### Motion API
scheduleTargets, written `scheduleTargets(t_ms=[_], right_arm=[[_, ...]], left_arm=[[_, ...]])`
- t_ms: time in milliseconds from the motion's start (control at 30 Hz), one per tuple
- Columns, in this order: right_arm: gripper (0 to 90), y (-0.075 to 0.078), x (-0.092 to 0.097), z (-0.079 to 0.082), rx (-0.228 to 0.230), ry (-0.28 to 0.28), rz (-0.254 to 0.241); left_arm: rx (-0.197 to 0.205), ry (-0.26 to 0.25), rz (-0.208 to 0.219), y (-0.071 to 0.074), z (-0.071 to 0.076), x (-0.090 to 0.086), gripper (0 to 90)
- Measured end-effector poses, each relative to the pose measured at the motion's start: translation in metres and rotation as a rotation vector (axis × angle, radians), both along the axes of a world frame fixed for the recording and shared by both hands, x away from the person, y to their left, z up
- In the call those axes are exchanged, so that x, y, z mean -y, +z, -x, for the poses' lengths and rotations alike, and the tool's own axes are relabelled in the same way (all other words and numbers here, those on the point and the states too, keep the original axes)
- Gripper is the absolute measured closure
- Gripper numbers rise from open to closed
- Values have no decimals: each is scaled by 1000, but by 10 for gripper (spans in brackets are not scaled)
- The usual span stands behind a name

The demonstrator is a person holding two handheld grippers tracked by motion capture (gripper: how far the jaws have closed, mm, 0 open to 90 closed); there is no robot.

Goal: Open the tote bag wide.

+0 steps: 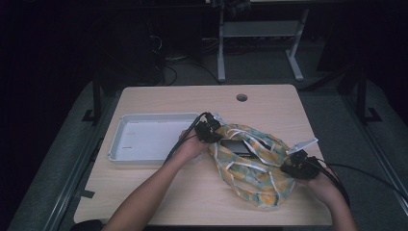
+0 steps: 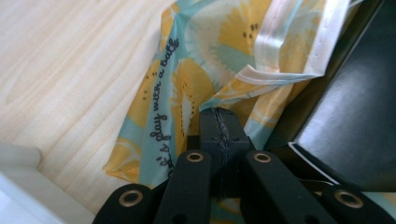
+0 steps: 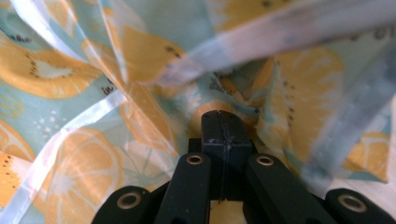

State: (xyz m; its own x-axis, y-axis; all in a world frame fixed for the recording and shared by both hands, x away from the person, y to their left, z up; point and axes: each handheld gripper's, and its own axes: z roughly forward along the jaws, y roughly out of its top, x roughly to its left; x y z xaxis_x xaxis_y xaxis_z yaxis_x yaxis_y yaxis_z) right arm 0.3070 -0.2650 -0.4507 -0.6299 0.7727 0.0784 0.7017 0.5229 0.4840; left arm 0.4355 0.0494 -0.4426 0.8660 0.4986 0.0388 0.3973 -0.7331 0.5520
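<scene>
A teal bag (image 1: 251, 169) printed with yellow citrus slices and trimmed with white straps lies crumpled on the wooden table (image 1: 192, 192), right of centre. A black box (image 1: 235, 147) sits in its open mouth. My left gripper (image 1: 211, 133) is shut on the bag's left rim; in the left gripper view its jaws (image 2: 219, 122) pinch the fabric (image 2: 187, 70) beside the black box (image 2: 348, 126). My right gripper (image 1: 290, 166) is shut on the bag's right rim, and the right gripper view has its closed jaws (image 3: 222, 123) buried in bunched fabric (image 3: 70, 116).
A shallow white tray (image 1: 116, 144) lies on the table's left half, just left of my left hand; its corner (image 2: 18, 186) appears in the left gripper view. A round cable hole (image 1: 241, 97) is at the table's far edge. Cables trail from both grippers.
</scene>
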Motion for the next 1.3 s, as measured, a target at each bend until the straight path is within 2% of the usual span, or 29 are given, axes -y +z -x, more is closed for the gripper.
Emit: scheduleTargets(t_ms=[167, 300, 400, 500, 567, 667, 800, 900, 1033, 1167, 1300], right_arm=[[894, 0, 3, 0, -23, -4, 0], [896, 2, 7, 2, -42, 2, 23], [897, 2, 12, 4, -61, 4, 22], [897, 2, 18, 7, -80, 2, 15], [897, 2, 21, 8, -78, 1, 8], [897, 3, 19, 8, -75, 14, 4], [896, 16, 20, 9, -34, 15, -62], [895, 28, 19, 12, 4, 25, -95], [879, 43, 17, 18, 45, 45, -122], [836, 58, 16, 24, 84, 68, -137], [763, 71, 16, 33, 117, 81, -148]], left_arm=[[2, -6, -65, -5, -3, 4, 900], [33, 33, -120, -7, -5, 4, 900], [57, 52, -153, -7, -6, 3, 900], [70, 67, -172, -6, -7, 2, 900], [70, 67, -163, -5, -6, 1, 900], [36, 60, -94, -1, -5, -1, 900], [2, 40, -6, 9, -5, -9, 899], [-46, 22, 94, 17, -6, -16, 872], [-65, 2, 170, 27, -1, -23, 832], [-57, -26, 230, 41, 9, -29, 829], [-45, -48, 259, 50, 21, -35, 837]])
